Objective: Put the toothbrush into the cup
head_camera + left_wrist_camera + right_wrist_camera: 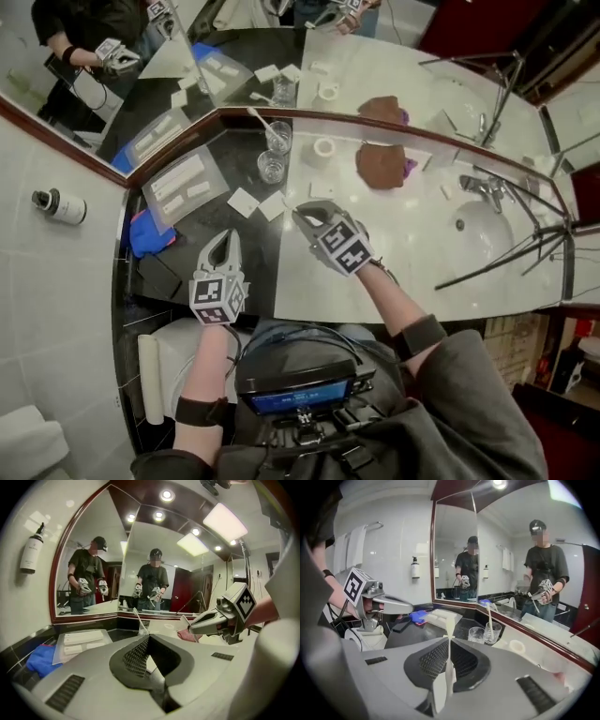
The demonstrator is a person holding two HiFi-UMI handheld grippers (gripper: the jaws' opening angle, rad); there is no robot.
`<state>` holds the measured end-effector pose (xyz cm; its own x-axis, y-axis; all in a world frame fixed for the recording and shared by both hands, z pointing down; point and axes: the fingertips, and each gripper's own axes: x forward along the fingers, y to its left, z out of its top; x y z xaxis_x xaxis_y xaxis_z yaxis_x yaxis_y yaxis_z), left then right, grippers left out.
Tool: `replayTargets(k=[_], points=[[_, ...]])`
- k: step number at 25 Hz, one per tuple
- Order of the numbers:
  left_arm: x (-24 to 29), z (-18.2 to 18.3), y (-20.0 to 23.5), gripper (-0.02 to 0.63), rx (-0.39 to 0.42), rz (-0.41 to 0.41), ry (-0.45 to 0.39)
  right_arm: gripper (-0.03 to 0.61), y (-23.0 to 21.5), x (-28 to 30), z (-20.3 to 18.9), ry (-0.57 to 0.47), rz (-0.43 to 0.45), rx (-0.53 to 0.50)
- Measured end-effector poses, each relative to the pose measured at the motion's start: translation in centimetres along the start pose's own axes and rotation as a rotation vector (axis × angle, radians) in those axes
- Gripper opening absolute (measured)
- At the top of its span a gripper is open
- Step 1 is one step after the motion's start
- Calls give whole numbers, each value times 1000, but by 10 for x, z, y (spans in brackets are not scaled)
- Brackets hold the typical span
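Toothbrush (449,665) number two is not in a cup yet: the right gripper (307,216) has its fingers clamped on the thin white handle, which runs along the jaws and pokes out past the tips. The gripper hangs above the counter (422,253), apart from the two glasses by the mirror corner. I cannot tell which end carries the bristles.

The left gripper (222,244) has its fingers pressed together on nothing and sits over the dark part of the counter, well clear of the glasses, so neither glass is steadied.

Risks, as I judge them:
- The handle is slim and held at only one spot, so it could swivel or slip between the pads if its end catches a rim.
- The glasses look light. A sideways nudge from the handle or a jaw could tip one over or push it into the other, since they stand just beside each other.
- The brush already there leans out over the rim and could get in the way of the drop.

The glass nearer the mirror (278,138) holds one white toothbrush (260,119). The nearer glass (271,167) looks empty.
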<state>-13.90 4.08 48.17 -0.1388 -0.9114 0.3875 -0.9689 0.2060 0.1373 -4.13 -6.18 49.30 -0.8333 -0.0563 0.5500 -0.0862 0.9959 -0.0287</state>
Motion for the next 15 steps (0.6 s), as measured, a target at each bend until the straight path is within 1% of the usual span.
replayTargets(k=[4, 8, 12, 15], points=[[16, 4, -27, 1, -7, -59, 9, 34, -26, -47, -6, -110, -103, 79], [30, 6, -53, 1, 3, -107, 23, 34, -49, -90, -23, -190, -196, 157], [41, 4, -77, 0, 21, -148, 40, 34, -69, -122, -47, -219, -273, 222], [46, 5, -91, 1, 31, -171, 47, 34, -77, -134, -58, -224, -304, 245]])
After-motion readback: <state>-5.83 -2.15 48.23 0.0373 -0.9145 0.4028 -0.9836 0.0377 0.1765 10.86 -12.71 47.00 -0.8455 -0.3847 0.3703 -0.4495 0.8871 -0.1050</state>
